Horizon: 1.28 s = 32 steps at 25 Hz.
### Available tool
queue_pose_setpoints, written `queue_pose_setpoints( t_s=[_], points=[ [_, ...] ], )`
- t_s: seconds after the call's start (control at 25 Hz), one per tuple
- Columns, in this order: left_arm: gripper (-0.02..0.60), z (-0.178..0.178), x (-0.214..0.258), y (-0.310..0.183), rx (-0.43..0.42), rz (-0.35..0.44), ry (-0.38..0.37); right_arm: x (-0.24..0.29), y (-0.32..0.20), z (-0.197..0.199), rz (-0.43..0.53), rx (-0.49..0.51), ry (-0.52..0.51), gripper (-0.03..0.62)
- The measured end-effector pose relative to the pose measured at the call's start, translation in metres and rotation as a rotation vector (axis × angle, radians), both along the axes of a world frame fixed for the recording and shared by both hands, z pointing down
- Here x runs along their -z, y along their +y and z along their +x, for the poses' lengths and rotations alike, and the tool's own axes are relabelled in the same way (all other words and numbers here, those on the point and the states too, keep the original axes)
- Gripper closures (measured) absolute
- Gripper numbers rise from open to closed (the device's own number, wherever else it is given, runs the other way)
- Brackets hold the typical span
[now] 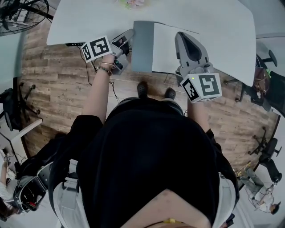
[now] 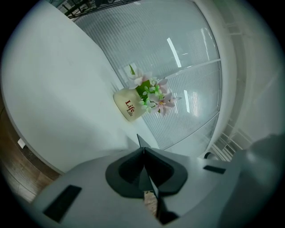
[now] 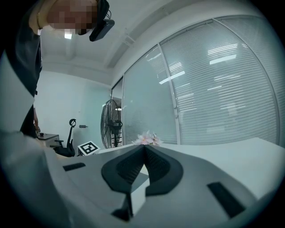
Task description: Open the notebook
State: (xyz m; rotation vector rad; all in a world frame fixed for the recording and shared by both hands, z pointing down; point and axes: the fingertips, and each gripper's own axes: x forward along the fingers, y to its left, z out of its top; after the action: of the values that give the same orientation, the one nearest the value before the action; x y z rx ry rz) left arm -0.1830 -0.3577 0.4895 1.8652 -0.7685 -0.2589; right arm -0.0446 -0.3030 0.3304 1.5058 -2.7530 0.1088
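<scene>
The notebook lies on the white table (image 1: 84, 22), its grey cover (image 1: 142, 46) turned out to the left and a white page (image 1: 164, 49) showing. My left gripper (image 1: 130, 34) is at the cover's left edge, shut on it. In the left gripper view a thin dark sheet, the cover (image 2: 140, 141), sticks out past the closed left gripper (image 2: 143, 150). My right gripper (image 1: 180, 34) rests over the white page with its jaws shut and nothing between them. In the right gripper view the tips of the right gripper (image 3: 144, 147) touch, and the page (image 3: 139, 196) shows below.
A cream vase of pink flowers (image 2: 133, 104) stands at the table's far edge (image 1: 131, 3). A standing fan (image 1: 20, 15) is off the table's left end. Office chairs (image 1: 267, 58) stand on the wood floor to the right. Glass walls with blinds (image 3: 213, 89) lie beyond.
</scene>
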Motion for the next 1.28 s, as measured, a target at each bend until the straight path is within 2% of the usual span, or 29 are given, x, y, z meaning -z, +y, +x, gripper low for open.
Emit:
queue_pose_setpoints(
  t_s=[0.36, 0.56, 0.76, 0.92, 1.08, 1.2, 1.28],
  points=[
    [0.568, -0.004, -0.005, 0.01, -0.005, -0.003, -0.062, -0.005, 0.003, -0.003, -0.008, 0.013, -0.009, 0.589],
    [0.566, -0.01, -0.011, 0.019, 0.014, -0.017, -0.052, -0.006, 0.009, -0.003, -0.009, 0.013, -0.01, 0.589],
    [0.566, -0.008, -0.011, 0.021, 0.01, 0.022, -0.101, -0.006, 0.009, 0.002, -0.011, 0.008, -0.015, 0.589],
    [0.496, -0.006, -0.009, 0.027, -0.009, 0.048, -0.128, -0.007, 0.009, 0.002, -0.012, 0.01, -0.018, 0.591],
    [0.439, -0.009, -0.01, 0.034, -0.009, 0.078, -0.213, -0.007, 0.011, 0.005, -0.011, 0.012, -0.019, 0.589],
    [0.431, -0.009, -0.009, 0.038, -0.002, 0.084, -0.232, -0.006, 0.014, 0.008, -0.01, 0.015, -0.022, 0.59],
    [0.421, -0.011, -0.005, 0.039, 0.019, 0.103, -0.273, -0.005, 0.015, 0.011, -0.008, 0.019, -0.024, 0.589]
  ],
)
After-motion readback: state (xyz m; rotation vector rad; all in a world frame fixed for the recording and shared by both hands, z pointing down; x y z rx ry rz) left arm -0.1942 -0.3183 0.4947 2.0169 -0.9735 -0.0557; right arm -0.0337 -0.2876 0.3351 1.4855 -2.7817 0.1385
